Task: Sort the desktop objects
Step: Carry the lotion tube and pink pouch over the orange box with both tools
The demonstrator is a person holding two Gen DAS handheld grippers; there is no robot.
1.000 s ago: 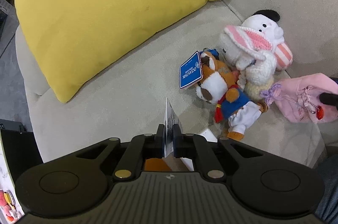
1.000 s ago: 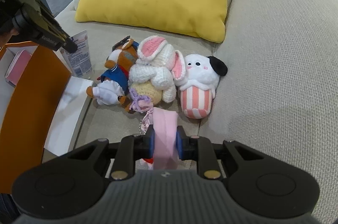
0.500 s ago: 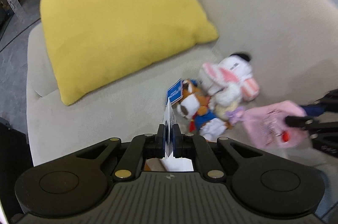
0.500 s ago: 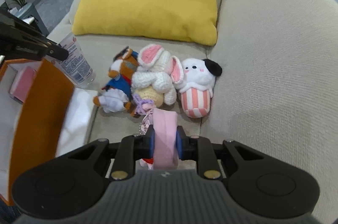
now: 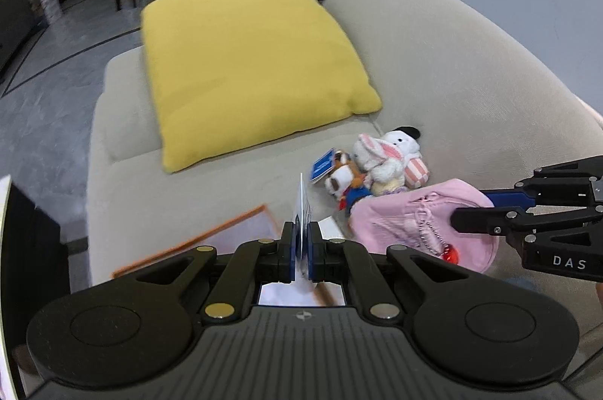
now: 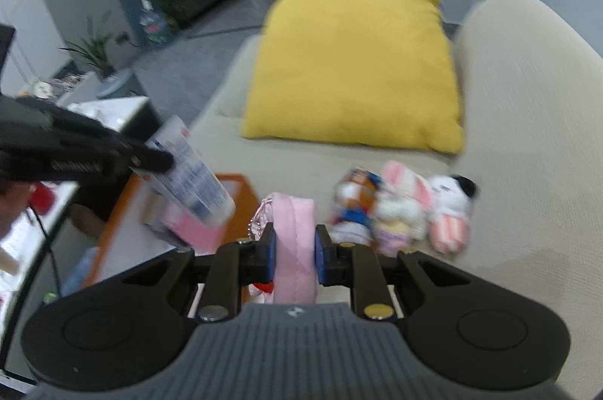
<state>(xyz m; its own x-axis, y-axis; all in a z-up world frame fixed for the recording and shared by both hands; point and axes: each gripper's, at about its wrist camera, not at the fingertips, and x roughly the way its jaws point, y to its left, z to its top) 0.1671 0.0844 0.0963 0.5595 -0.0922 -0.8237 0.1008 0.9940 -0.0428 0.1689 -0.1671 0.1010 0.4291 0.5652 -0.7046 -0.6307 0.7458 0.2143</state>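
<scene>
My left gripper is shut on a flat white tube with blue and red print, seen edge-on here. The right wrist view shows that tube hanging tilted from the left gripper above an orange box. My right gripper is shut on a soft pink pouch with a bead chain and a red charm. The left wrist view has the pouch held in the air by the right gripper. Three small plush toys lie together on the sofa seat.
A big yellow pillow leans on the beige sofa behind the plush toys. The orange box's rim sits at the seat's near left edge. Beyond the sofa are grey floor, plants and dark chairs.
Both grippers have risen and pulled back from the seat, each still gripping its object. The plush toys and pillow look smaller and farther, and the room behind the sofa has come into view.
</scene>
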